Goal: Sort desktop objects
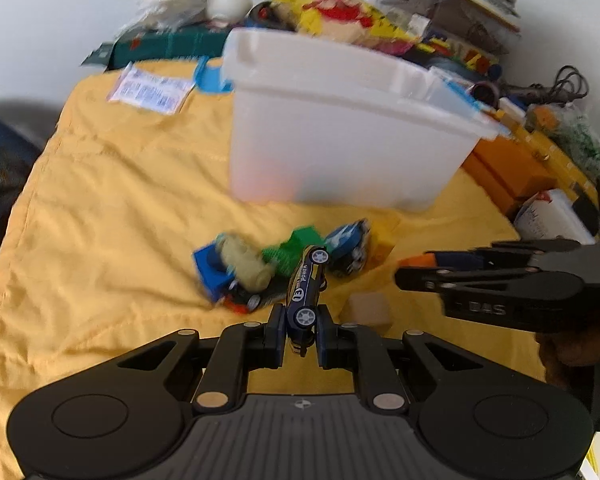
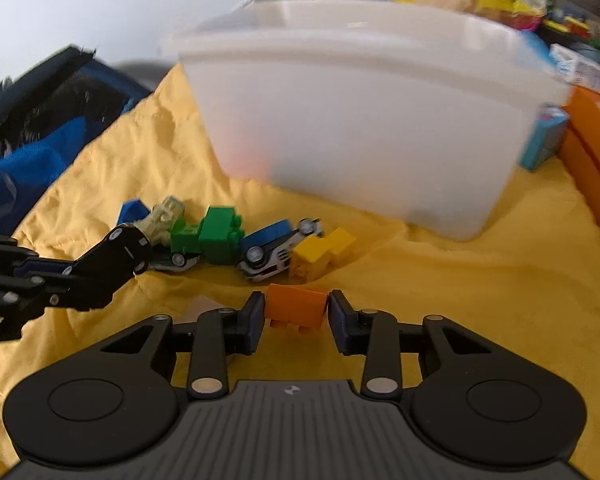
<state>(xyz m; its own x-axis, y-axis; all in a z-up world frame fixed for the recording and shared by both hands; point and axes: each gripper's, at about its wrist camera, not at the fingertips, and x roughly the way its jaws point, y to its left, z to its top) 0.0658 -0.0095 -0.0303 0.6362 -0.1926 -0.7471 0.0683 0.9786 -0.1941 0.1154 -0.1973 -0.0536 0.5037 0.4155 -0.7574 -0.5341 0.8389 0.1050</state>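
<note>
My left gripper [image 1: 300, 312] is shut on a dark blue toy car [image 1: 305, 296], which stands nose-up between the pads above the yellow cloth [image 1: 120, 200]. The right wrist view shows that car [image 2: 124, 248] at the left. My right gripper [image 2: 296, 300] holds an orange block [image 2: 296, 306], with both pads against its sides, low over the cloth. Behind lies a pile: a blue block [image 1: 210, 272], a beige toy [image 1: 246, 262], green blocks [image 2: 216, 234], a blue-and-white car [image 2: 268, 254] on its side and a yellow block [image 2: 320, 254]. A white bin [image 2: 360, 120] stands beyond.
A wooden cube [image 1: 370, 310] lies right of my left fingers. Orange boxes [image 1: 512, 172] stand right of the bin. Bags, books and cables crowd the back of the table. A dark blue fabric thing [image 2: 40, 152] sits off the cloth's left edge.
</note>
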